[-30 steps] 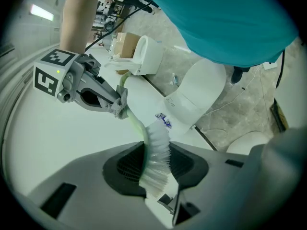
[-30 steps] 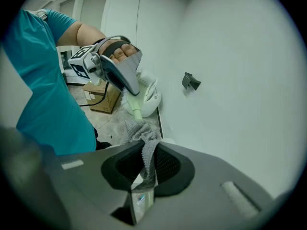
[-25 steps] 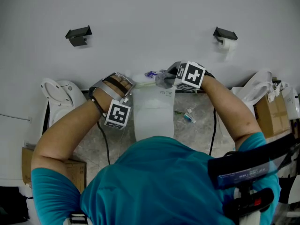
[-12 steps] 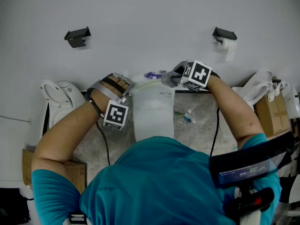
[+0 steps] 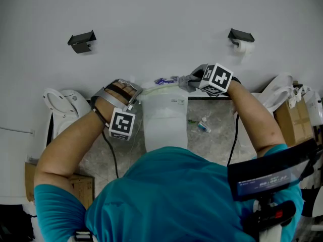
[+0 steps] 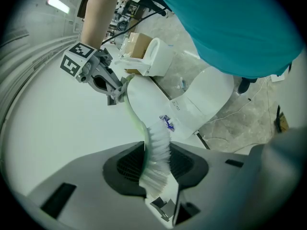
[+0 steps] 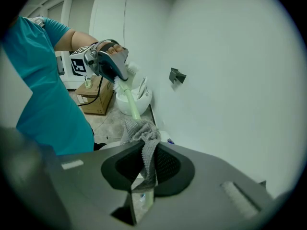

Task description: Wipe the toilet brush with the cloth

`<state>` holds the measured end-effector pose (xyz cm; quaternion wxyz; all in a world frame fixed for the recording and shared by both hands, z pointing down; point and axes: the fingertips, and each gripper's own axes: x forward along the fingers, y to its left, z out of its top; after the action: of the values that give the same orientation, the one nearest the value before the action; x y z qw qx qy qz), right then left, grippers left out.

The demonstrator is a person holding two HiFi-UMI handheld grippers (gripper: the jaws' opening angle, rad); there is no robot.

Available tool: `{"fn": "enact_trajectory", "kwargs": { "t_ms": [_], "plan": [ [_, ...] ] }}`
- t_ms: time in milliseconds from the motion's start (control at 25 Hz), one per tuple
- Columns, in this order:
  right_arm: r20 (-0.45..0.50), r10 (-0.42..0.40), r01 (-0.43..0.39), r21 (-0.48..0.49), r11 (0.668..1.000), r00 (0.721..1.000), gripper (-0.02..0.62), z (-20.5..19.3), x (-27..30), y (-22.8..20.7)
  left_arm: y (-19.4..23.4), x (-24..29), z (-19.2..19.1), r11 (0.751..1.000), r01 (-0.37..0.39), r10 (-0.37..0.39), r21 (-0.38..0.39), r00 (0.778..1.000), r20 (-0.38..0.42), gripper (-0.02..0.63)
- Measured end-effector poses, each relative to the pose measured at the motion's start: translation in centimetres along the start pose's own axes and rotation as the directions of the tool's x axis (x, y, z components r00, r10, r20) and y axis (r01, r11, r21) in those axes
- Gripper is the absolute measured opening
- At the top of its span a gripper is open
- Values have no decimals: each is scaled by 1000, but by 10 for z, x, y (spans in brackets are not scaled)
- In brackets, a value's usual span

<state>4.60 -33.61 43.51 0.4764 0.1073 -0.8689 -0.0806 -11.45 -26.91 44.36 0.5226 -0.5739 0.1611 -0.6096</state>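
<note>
The toilet brush has white bristles (image 6: 157,159) and a pale green handle (image 6: 130,110). My left gripper (image 6: 158,176) is shut on the bristle head and holds the brush across, above the toilet. A grey cloth (image 7: 142,139) is pinched in my right gripper (image 7: 144,176) and bunched around the green handle (image 7: 129,104). From the head view, the handle (image 5: 159,88) spans between the left gripper (image 5: 134,93) and the right gripper (image 5: 191,82), with the cloth (image 5: 182,80) at the handle's right end, close to the wall.
A white toilet (image 5: 164,120) stands right under the brush. Another toilet (image 5: 65,102) is at the left, and a cardboard box (image 5: 286,120) at the right. A paper roll holder (image 5: 241,37) and a black bracket (image 5: 81,39) hang on the wall. A small bottle (image 5: 203,126) lies on the floor.
My right gripper has slid to the right along the handle with the cloth. The left gripper and the brush head have stayed nearly in place.
</note>
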Motion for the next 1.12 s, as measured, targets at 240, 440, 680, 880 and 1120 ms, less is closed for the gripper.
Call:
{"fn": "enact_trajectory", "kwargs": {
  "t_ms": [240, 440, 680, 880, 1120],
  "plan": [
    [3, -18, 18, 26, 999, 1000, 46, -10, -5, -6, -1, -2, -2, 1000, -4, 4, -23, 1000, 0, 135],
    [3, -35, 35, 49, 998, 999, 46, -20, -11, -11, 1, -2, -5, 999, -13, 13, -43, 1000, -4, 135],
    [-2, -57, 57, 78, 995, 998, 46, -32, -18, -18, 1, -4, -9, 998, -21, 20, -61, 1000, -8, 135],
    [-2, -75, 74, 109, 991, 997, 46, -45, -25, -25, 3, -7, -12, 997, -34, 33, -75, 999, -12, 133],
    [2, -98, 97, 149, 984, 995, 46, -57, -33, -32, 7, -9, -15, 994, -43, 43, -98, 999, -10, 135]
  ]
}}
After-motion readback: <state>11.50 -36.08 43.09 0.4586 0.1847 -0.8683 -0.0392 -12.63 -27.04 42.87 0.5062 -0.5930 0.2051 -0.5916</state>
